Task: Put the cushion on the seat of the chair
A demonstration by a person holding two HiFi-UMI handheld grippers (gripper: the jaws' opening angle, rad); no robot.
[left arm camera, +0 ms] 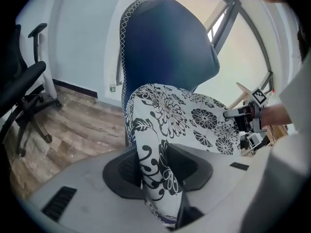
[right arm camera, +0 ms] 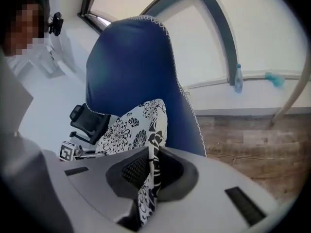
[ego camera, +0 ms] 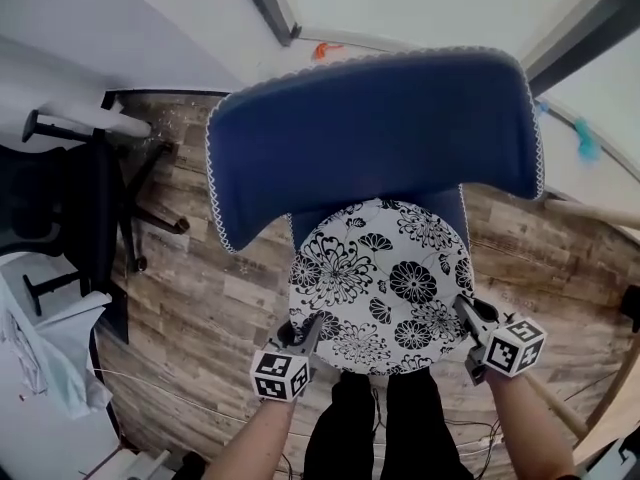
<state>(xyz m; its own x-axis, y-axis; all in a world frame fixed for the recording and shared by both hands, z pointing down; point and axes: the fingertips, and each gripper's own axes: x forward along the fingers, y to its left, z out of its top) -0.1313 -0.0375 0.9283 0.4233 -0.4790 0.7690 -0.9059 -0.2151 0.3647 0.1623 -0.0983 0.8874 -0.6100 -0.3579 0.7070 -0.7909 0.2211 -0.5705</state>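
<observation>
Head view: the round black-and-white flowered cushion (ego camera: 380, 283) lies over the seat of the blue chair (ego camera: 370, 128), just in front of its backrest, with a little blue seat showing along its far edge. The left gripper (ego camera: 312, 328) is at the cushion's near-left edge and the right gripper (ego camera: 465, 310) at its near-right edge. The person's dark-trousered legs (ego camera: 385, 428) stand between them, right up against the near side of the seat. A black office chair (ego camera: 80, 218) stands well apart to the left on the wooden floor (ego camera: 200, 288), and thin cables (ego camera: 150, 393) trail across the boards nearby.

Left gripper view: the cushion's (left arm camera: 180, 115) edge stands between the left gripper's (left arm camera: 160, 178) jaws. It is puffed rather than pinched, with a dark gap on its right side, so the jaws are parted and not clamping. The right gripper (left arm camera: 243, 118) shows at the cushion's far side. The black office chair (left arm camera: 24, 91) is far off to the left.

Right gripper view: the right gripper (right arm camera: 148, 178) is closed tight on a thin fold of the cushion's (right arm camera: 131, 127) edge. The blue backrest (right arm camera: 141, 72) rises right behind the cushion. A bottle (right arm camera: 237, 79) and a teal object (right arm camera: 274, 78) sit on the far window sill, well apart from the chair.
</observation>
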